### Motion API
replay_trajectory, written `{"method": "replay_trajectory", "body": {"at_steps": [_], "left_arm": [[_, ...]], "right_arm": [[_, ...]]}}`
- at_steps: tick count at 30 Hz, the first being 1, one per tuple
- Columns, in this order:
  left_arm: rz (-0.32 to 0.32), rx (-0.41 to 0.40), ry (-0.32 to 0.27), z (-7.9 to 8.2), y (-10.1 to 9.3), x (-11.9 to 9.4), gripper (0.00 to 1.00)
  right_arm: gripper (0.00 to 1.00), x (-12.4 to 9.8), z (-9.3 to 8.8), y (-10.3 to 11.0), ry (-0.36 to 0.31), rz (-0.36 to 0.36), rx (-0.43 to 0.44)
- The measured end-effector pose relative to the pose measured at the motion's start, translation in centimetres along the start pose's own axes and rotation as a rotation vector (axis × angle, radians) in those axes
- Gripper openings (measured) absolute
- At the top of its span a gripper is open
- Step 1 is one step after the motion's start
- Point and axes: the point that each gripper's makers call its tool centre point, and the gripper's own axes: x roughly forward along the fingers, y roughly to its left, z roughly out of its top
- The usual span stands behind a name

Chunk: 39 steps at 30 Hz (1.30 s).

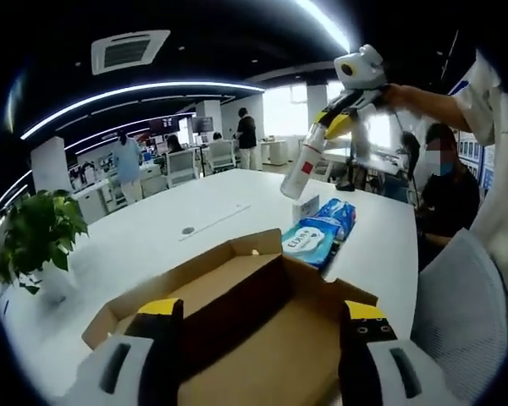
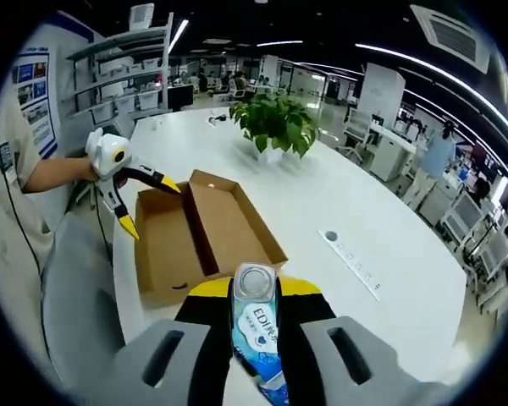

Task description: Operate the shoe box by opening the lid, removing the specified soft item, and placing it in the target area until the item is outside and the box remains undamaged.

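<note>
In the left gripper view, the left gripper [image 1: 261, 326] is seen at 6 o'clock with its 2 yellow-tipped fingers [image 1: 159, 311] spread wide and nothing between them, held just above the open shoe box [image 1: 237, 330], whose brown cardboard interior is exposed and whose flaps stand up at the far edge. The box rests on the white desk [image 1: 186, 216]. Just beyond the box, toward 1 o'clock, a blue pack of wipes [image 1: 318, 231] lies on the desk, with a small white card or box behind it. At 1 o'clock, higher up, the right gripper [image 1: 328, 127] is raised above the desk, and a white bottle-shaped item [image 1: 302, 165] with a red label is clamped in its fingers and hangs down tilted. A potted plant [image 1: 35, 237] stands at 9 o'clock. In the right gripper view, the right gripper [image 2: 256, 326] is seen at 6 o'clock, its fingers [image 2: 298, 326] closed on the soft item [image 2: 256, 326], a white and blue pack with a round cap end facing the camera, held in the air clear of the box. The shoe box [image 2: 205, 237] lies open on the desk [image 2: 356, 211] toward 10 o'clock, and the left gripper [image 2: 148, 203] is held over its near corner at 9 o'clock, fingers parted. The plant [image 2: 275, 123] stands at 12 o'clock.
</note>
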Motion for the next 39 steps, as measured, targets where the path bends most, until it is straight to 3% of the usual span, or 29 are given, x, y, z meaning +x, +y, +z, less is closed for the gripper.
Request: {"method": "replay_trajectory", "body": {"at_steps": [18, 30, 39], "left_arm": [[0.038, -0.047, -0.001, -0.7, 1.1, -1.7, 0.9], [0.052, -0.068, 0.005, -1.2, 1.6, -2.6, 0.97], [0.065, -0.073, 0.003, -1.4, 1.8, -3.1, 1.0]], "right_arm": [[0.15, 0.8, -0.6, -3.3, 0.075, 0.007, -0.176], [0.15, 2.5, -1.5, -5.6, 0.127, 0.017, -0.296], [0.15, 4.3, -2.5, -6.9, 0.167, 0.027, -0.339]]}}
